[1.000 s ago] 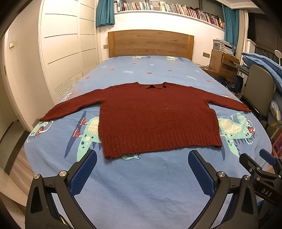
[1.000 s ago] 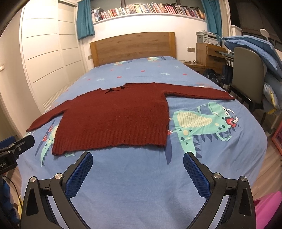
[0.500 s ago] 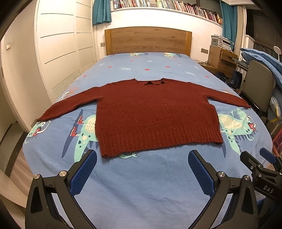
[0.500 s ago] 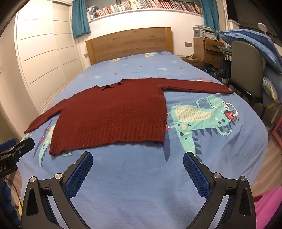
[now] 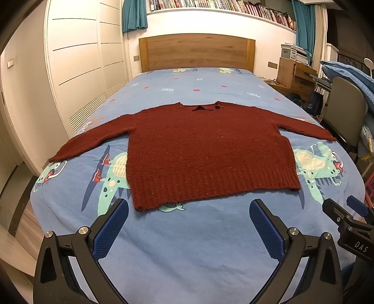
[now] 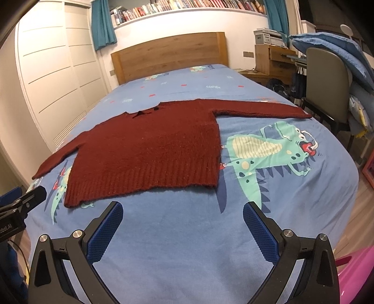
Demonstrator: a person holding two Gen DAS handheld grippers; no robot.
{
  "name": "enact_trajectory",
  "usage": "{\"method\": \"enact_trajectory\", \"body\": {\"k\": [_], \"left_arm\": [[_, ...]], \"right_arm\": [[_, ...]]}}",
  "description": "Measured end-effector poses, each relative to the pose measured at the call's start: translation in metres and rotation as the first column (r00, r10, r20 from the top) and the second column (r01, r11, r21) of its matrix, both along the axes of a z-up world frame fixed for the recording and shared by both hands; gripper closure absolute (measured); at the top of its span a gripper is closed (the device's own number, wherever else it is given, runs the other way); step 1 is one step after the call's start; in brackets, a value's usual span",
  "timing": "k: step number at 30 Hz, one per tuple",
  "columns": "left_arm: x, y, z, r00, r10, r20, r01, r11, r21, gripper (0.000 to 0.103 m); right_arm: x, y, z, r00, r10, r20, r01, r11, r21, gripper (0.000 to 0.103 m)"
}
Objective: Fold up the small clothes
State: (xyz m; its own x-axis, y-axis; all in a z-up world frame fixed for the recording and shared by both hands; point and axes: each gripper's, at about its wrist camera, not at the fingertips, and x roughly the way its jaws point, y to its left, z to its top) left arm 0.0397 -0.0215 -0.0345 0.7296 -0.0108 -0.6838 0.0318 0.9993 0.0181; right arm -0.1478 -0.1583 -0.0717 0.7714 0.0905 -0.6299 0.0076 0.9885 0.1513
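A dark red knitted sweater [image 5: 205, 149] lies flat and face up on the blue bedsheet printed with green cartoon dinosaurs [image 5: 187, 252], both long sleeves spread out sideways, its collar toward the wooden headboard [image 5: 196, 51] and its ribbed hem toward the foot of the bed. The left gripper [image 5: 188, 211], a black frame with blue textured pads [image 5: 109, 229], hangs above the bare sheet just short of the hem; its jaws stand wide apart and nothing is between them. The right gripper [image 6: 182, 214] is in the same posture, spread wide and empty, over the sheet near the hem's right corner, with the sweater [image 6: 149, 149] ahead and to its left and a large green dinosaur print [image 6: 266, 152] ahead to its right. Neither gripper touches the sweater. In the left wrist view the right gripper's side shows at the right edge. A grey chair [image 6: 327, 84] stands beside the bed on the right, white wardrobe doors [image 5: 77, 70] line the left wall, and a long shelf of books [image 5: 217, 4] runs above the headboard.
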Motion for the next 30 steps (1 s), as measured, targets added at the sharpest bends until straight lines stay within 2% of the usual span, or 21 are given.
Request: {"method": "enact_trajectory", "body": {"k": [7, 19, 24, 30], "left_arm": [[0.012, 0.006, 0.002, 1.000, 0.003, -0.013, -0.003, 1.000, -0.013, 0.001], [0.040, 0.024, 0.012, 0.997, 0.013, -0.079, -0.015, 0.999, -0.030, 0.001], [0.058, 0.028, 0.015, 0.995, 0.050, -0.089, -0.052, 0.999, -0.016, 0.001], [0.087, 0.036, 0.014, 0.986, 0.108, -0.129, -0.116, 0.992, -0.054, 0.001]], "right_arm": [[0.014, -0.007, 0.003, 1.000, -0.010, 0.011, 0.009, 1.000, 0.026, 0.000], [0.053, -0.038, 0.006, 0.999, -0.053, 0.007, 0.052, 0.994, 0.098, 0.000], [0.081, -0.067, 0.006, 0.996, -0.095, 0.001, 0.094, 0.988, 0.126, 0.000], [0.119, -0.116, 0.001, 0.990, -0.140, 0.001, 0.138, 0.978, 0.159, 0.000]]}}
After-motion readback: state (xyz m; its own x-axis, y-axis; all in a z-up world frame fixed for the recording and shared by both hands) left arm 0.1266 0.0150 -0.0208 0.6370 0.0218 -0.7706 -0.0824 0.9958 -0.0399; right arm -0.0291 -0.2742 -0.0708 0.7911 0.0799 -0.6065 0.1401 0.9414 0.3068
